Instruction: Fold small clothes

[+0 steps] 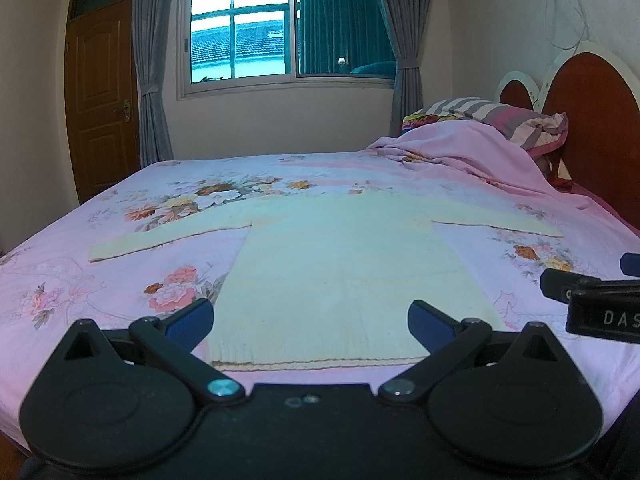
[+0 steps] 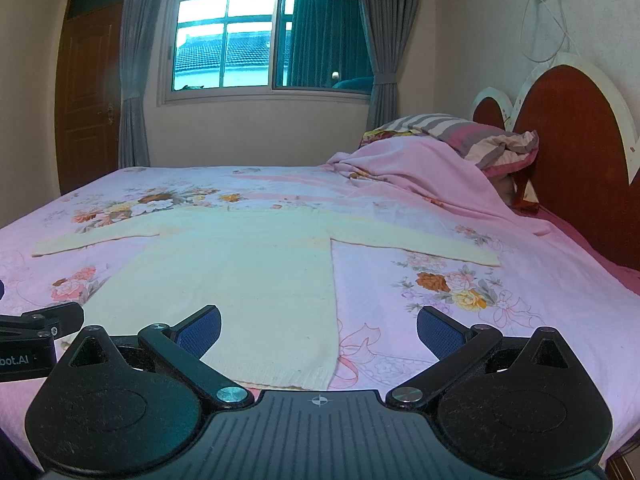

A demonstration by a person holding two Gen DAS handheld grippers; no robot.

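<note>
A small cream knit sweater [image 1: 340, 264] lies flat on the bed with both sleeves spread out and its hem toward me. My left gripper [image 1: 310, 322] is open just above the hem, its blue pads straddling the sweater's lower body. In the right wrist view the same sweater [image 2: 240, 280] sits left of centre. My right gripper [image 2: 318, 330] is open over its lower right corner, with the left pad above the knit and the right pad above the bedsheet. Neither gripper holds anything. The right gripper's tip [image 1: 592, 292] also shows at the right edge of the left wrist view.
The bed has a pink floral sheet [image 1: 120, 280]. A bunched pink blanket [image 1: 460, 160] and striped pillows [image 1: 500, 114] lie at the far right by the red headboard [image 1: 592, 128]. A window [image 1: 280, 28] with grey curtains and a brown door [image 1: 102, 92] are beyond the bed.
</note>
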